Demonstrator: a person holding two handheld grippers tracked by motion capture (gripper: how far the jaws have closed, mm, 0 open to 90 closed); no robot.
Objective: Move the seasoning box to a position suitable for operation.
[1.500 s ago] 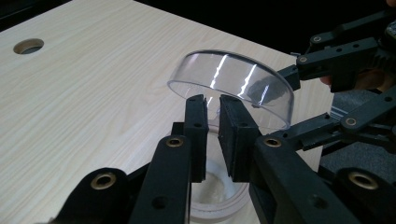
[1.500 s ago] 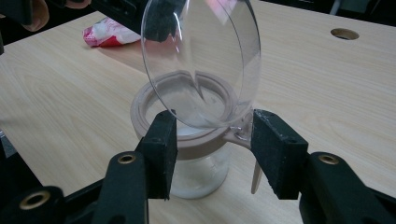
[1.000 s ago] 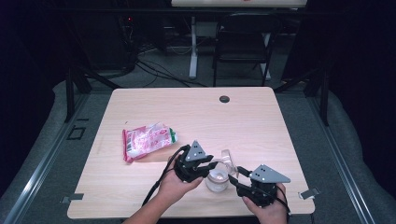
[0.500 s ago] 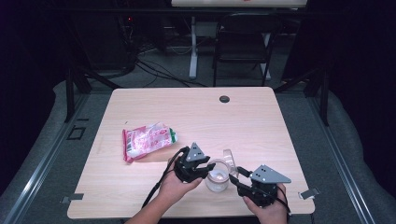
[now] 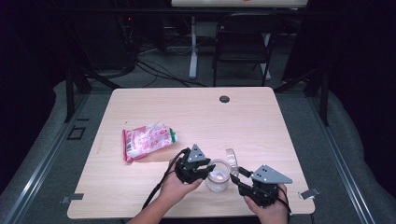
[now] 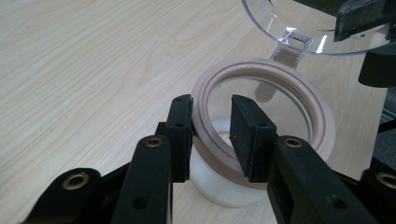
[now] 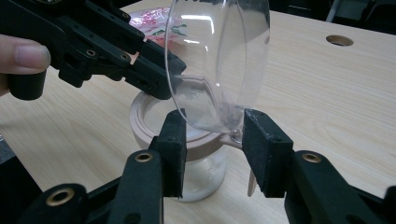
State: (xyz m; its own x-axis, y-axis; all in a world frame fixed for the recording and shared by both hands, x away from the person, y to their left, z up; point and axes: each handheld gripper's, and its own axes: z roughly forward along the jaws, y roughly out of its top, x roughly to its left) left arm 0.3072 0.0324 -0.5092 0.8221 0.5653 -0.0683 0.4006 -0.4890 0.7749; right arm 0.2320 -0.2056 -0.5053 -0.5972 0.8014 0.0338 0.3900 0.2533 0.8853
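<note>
left gripper [image 6: 210, 135] pinches the beige rim of the clear glass jar [image 6: 264, 135]; right gripper [image 7: 212, 142], jaws just closing, straddles its raised transparent hinged lid [image 7: 219, 60] at 12 o'clock.

A small clear jar [image 5: 217, 177] stands upright on the table near its front edge, at about five o'clock from the table's middle. A wide beige ring [image 6: 261, 100] runs around its mouth, which is open. Its round clear lid [image 7: 219, 60] is swung up on a clear hinge tab at the ring's far side, standing nearly on edge above the mouth, at about one o'clock from the jar in the high view. Something white shows in the jar's bottom.
</note>
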